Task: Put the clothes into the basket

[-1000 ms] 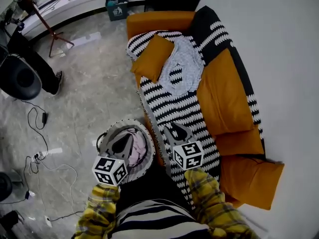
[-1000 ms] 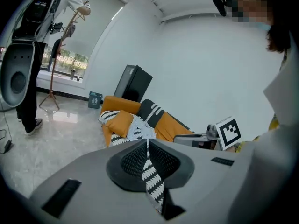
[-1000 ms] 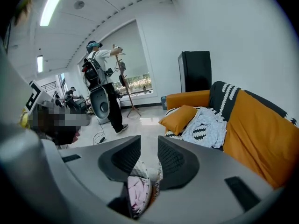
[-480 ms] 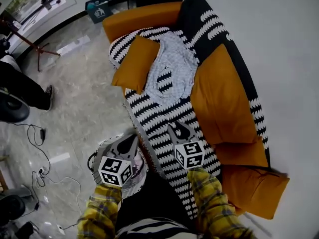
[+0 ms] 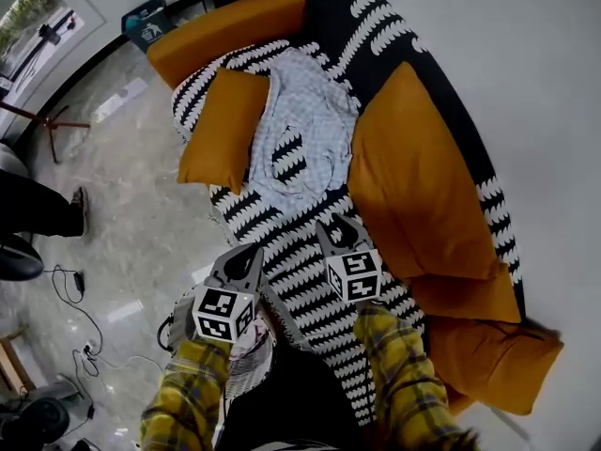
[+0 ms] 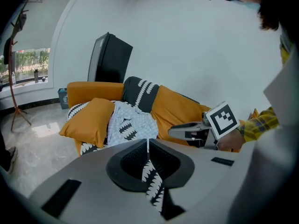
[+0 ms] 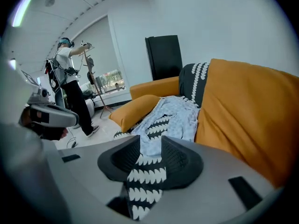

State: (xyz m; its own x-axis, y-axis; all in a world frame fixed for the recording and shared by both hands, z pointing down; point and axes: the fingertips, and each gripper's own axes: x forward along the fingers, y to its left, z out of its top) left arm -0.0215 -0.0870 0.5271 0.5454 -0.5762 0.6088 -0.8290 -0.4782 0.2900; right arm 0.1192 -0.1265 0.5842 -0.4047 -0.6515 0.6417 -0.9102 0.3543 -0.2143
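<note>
Overhead, patterned garment (image 5: 305,130) on sofa (image 5: 235,31), teal bin (image 5: 148,24), white label unreadable.

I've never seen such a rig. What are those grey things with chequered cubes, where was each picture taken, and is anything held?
No robot: a person holds a two-jaw hand tool in each hand, the left gripper and the right gripper; the cubes are part of them. The top-down picture comes from a camera on the person's head; the other two ride on the grippers and look along their jaws. Ahead stands an orange sofa under a black-and-white throw, with a light patterned garment and orange cushion on it. A basket sits on the floor below the left gripper. The left jaws are together, the right apart; neither holds anything.
</note>
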